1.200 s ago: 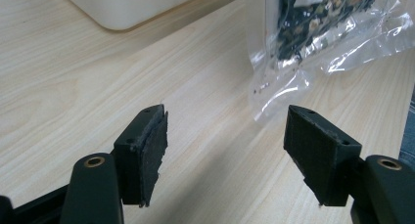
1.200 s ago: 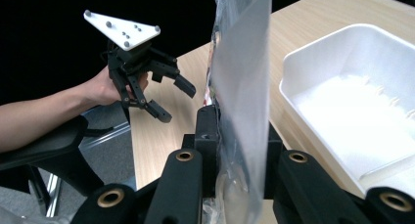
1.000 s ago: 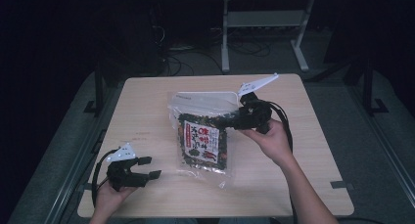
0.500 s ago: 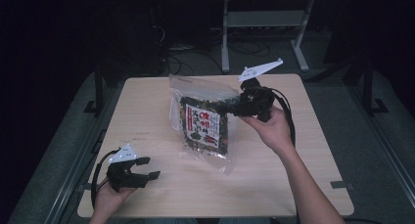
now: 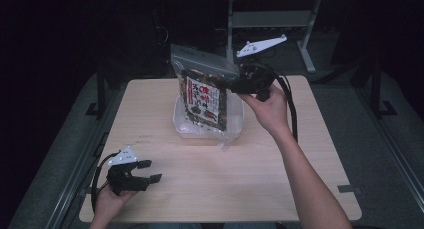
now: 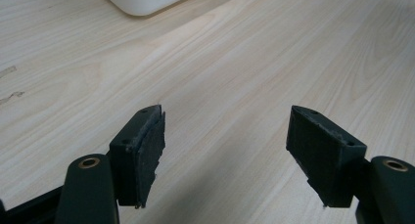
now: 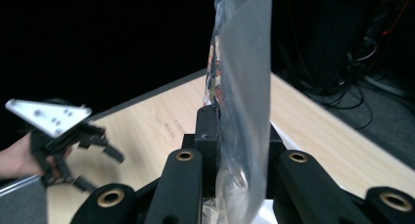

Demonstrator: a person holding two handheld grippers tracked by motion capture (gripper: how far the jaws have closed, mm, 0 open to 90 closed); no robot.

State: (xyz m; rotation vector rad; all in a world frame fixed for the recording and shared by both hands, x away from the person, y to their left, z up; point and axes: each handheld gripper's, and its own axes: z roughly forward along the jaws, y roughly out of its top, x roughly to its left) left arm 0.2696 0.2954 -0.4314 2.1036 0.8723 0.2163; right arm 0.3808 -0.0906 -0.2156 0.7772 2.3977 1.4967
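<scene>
The right tongs (image 5: pixel 239 84) pinch the edge of a clear bag (image 5: pixel 205 96) of printed snack packets, holding it up above the far middle of the table (image 5: pixel 300 184). Under the bag sits a white tray (image 5: pixel 182 123). The left tongs (image 5: pixel 148 172) rest spread and unladen near the table's near-left corner.

clear bag (image 5: pixel 205 96): dark contents, white label with red print | tray (image 5: pixel 182 123) under bag: translucent white | bench (image 5: pixel 280 174): pale wood grain | right hand-held gripper (image 5: pixel 239 84): black
</scene>
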